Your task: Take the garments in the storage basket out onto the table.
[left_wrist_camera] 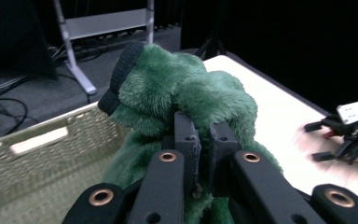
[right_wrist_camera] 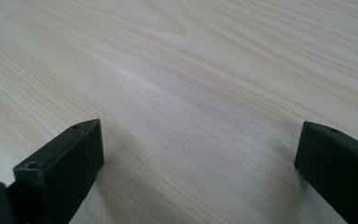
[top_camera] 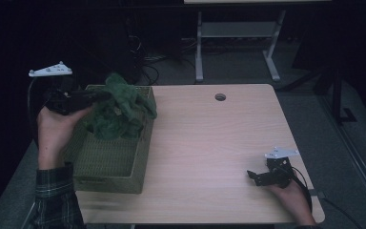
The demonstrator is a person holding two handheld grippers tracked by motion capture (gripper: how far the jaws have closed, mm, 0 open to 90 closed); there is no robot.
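Observation:
A fuzzy green cloth item with a dark knit cuff hangs over a woven green basket at the table's left. My left gripper is shut on its upper part and holds it above the basket. In the left gripper view the two jaws pinch the green plush between them, with my left gripper almost fully closed. At the table's front right my right gripper rests low on the wood, open and holding nothing. The right gripper view has its jaws wide apart over bare tabletop, my right gripper between them.
The light wooden table has a round cable hole near its far edge. Beyond it stands a white desk frame on a dark floor with cables. The basket's rim lies to the left of the held cloth.

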